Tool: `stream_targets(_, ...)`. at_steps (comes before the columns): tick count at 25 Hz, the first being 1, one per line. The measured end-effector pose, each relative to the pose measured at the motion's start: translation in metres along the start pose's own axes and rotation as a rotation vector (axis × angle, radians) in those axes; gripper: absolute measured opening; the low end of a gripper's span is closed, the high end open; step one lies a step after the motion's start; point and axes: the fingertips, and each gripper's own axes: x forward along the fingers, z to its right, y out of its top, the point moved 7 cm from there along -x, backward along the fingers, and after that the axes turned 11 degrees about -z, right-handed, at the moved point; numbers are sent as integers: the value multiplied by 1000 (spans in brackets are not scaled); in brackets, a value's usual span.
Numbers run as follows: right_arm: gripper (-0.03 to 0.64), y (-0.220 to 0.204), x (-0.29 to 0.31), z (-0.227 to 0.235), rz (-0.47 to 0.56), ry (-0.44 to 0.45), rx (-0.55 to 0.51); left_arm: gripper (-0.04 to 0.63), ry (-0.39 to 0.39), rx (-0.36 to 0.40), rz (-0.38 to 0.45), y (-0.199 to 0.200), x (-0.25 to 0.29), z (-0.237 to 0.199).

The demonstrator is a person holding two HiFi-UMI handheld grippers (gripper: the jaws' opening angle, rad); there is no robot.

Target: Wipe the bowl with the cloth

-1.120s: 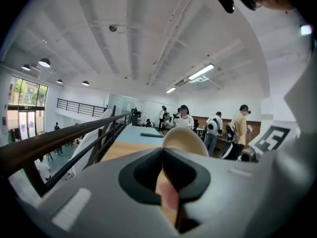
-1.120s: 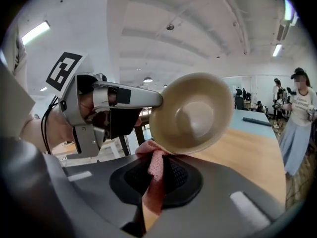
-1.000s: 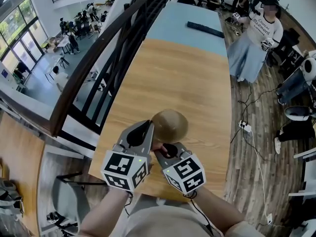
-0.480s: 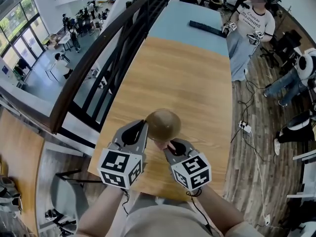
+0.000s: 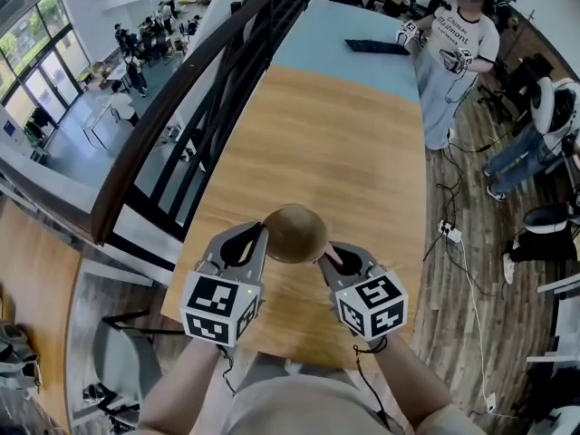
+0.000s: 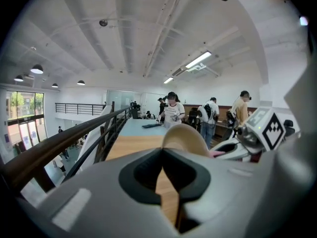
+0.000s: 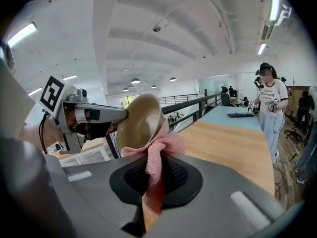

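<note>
The left gripper [image 5: 260,235] is closed, its jaws pinched together on the rim of the tan bowl [image 5: 294,234]. The bowl is held tilted in the air above the near end of the wooden surface [image 5: 344,152], with its rounded outside turned up towards the head view. The right gripper [image 5: 328,256] is clamped on the pink cloth [image 7: 157,148], and the bunched end of the cloth is laid against the bowl's edge, at the mouth of its hollow.

The wiping is judged to be under way, since bowl and cloth are both gripped and brought together. How much of the bowl is already wiped cannot be told, as no dirt or wet trace is seen. More strokes are probably left.

Compared with a second ago, the right gripper is shifted out from beneath the bowl to its right. The bowl is moved slightly left, and the left gripper is kept closed on the rim.
</note>
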Motion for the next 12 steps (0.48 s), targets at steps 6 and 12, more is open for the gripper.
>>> stream_targets(6,18,1,-3,7,-9,-22,-15,5,54,140,-76,-6,3,5)
stream_targets(12,19,9,-8,3,-15,-8,-81,5,120,284,-122,-16,6,16)
